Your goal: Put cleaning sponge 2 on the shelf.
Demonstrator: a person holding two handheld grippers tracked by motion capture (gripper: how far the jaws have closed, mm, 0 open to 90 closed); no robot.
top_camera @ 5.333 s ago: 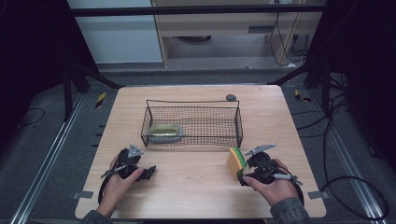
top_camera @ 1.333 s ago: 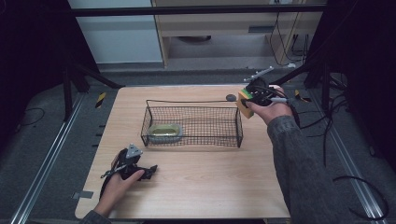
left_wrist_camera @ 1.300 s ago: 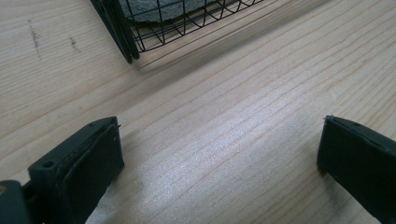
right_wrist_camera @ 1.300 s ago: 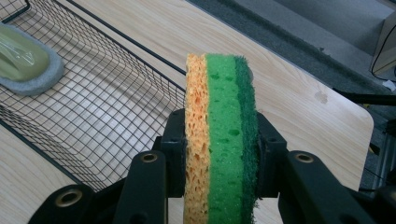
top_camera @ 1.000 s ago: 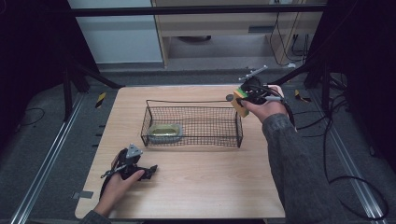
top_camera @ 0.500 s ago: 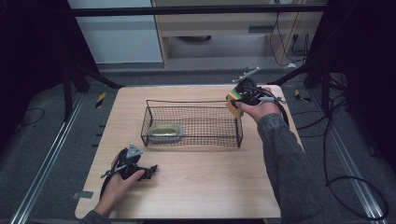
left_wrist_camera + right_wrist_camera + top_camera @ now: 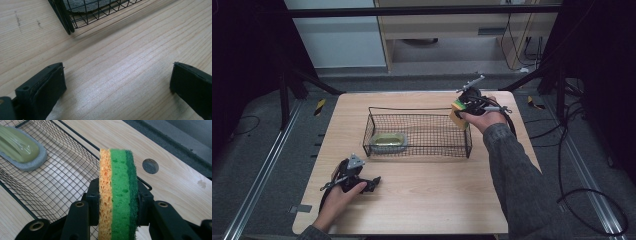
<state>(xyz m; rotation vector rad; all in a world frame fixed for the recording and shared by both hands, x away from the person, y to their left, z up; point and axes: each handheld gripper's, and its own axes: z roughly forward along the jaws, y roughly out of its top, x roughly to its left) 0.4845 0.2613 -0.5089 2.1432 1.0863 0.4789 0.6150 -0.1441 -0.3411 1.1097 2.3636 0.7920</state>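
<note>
Here the right claw (image 7: 117, 202) pinches a sponge (image 7: 118, 195) above the basket (image 7: 60, 182) rim

Orange-and-green sponge (image 7: 117, 195) (held on edge) above the wire basket (image 7: 62, 180).

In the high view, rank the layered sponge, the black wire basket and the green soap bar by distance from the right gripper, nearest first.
1. Yellow-and-green layered sponge, clamped in the right gripper at the basket's far right corner.
2. Black wire basket, its corner just beside the gripper.
3. Green soap bar, at the basket's left end.
</note>
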